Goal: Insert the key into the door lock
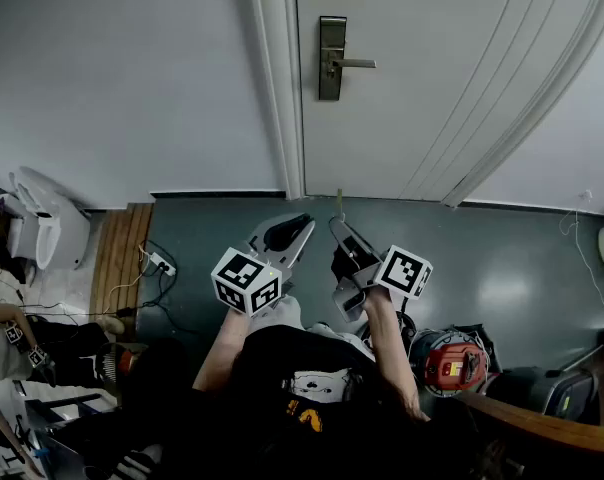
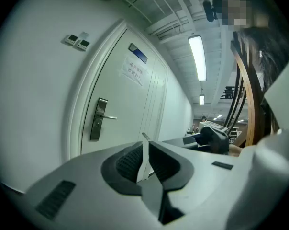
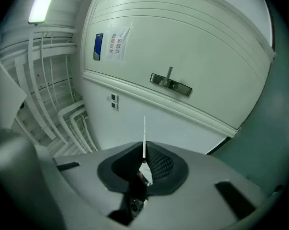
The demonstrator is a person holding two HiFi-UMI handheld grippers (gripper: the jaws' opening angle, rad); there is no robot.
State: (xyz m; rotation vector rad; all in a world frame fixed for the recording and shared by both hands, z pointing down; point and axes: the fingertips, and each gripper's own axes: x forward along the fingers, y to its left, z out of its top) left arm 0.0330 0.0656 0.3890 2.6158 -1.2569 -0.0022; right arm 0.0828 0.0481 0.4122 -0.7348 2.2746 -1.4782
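Right gripper (image 3: 143, 153) clenched on key (image 3: 144, 131); left gripper (image 2: 145, 153) jaws pressed together, empty. Lock (image 1: 331, 58) at door (image 1: 432, 78) left edge, well apart: square your blade, approach straight.

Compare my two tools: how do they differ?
The right tool grips the key, blade jutting past its jaws; the left tool is shut, no key showing. The right tool's view shows the door tipped sideways; the left tool's shows it upright. Both face the door, short of the lock.
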